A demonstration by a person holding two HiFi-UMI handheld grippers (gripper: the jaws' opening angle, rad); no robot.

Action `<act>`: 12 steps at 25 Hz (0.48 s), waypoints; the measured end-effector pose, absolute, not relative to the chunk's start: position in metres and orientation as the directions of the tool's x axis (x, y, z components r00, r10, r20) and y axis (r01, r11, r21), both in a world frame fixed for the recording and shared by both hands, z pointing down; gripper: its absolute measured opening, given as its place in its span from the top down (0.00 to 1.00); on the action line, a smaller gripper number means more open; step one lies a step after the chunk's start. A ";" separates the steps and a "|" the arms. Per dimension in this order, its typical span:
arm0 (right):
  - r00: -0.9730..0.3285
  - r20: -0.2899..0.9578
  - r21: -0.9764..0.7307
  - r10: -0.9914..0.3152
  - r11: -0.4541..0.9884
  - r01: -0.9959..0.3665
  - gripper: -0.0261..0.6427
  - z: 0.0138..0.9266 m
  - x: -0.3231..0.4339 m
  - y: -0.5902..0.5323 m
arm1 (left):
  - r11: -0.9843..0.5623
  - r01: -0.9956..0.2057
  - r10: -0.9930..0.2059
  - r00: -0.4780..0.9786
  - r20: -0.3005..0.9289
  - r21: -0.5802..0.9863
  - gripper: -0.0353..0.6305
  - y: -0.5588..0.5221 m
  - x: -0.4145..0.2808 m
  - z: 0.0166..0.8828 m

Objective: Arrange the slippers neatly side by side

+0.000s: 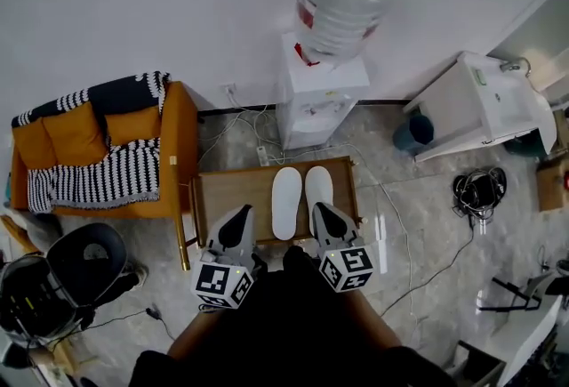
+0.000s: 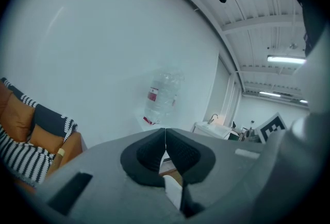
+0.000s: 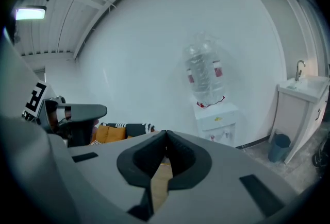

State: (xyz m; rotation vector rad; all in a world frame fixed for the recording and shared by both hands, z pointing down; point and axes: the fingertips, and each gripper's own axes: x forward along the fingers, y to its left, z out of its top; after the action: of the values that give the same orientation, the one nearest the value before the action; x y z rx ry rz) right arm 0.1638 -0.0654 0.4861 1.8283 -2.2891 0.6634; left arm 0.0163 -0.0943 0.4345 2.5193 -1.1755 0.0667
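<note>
The left gripper (image 2: 165, 139) has its jaws pressed together on nothing, and the right gripper (image 3: 166, 141) is likewise closed and empty. In the head view both hover at the near edge of the small brown wooden table (image 1: 233, 188), one on each side of the pair of flat white slippers (image 1: 286, 203). The slippers lie on the table top, lengthwise and parallel, just beside each other, toes pointing toward the white water dispenser (image 1: 316, 100) by the wall. An orange armchair with a black-and-white striped throw (image 1: 98, 154) stands to the left.

The arranging looks essentially done, so this seems to be the closing step, or a last check. The right slipper's near end is hidden behind the right gripper (so heel alignment can't be confirmed). If anything is needed, it is a light nudge with closed jaws to even the ends.
</note>
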 end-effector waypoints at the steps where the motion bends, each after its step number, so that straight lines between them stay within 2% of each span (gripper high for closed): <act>1: -0.246 0.370 -0.251 -0.896 0.158 -0.955 0.94 0.486 0.163 -0.064 | -0.592 -0.748 -0.730 0.656 0.192 0.302 0.92 -0.095 0.017 0.435; 12: -0.250 0.388 -0.259 -0.887 0.155 -0.953 0.94 0.491 0.157 -0.060 | -0.620 -0.727 -0.708 0.680 0.190 0.295 0.92 -0.102 0.025 0.437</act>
State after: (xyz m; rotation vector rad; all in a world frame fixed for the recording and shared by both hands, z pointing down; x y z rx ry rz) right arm 0.1575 -0.0601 0.4914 1.8271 -2.2734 0.6896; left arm 0.0249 -0.1022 0.4368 2.5474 -1.1296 0.0776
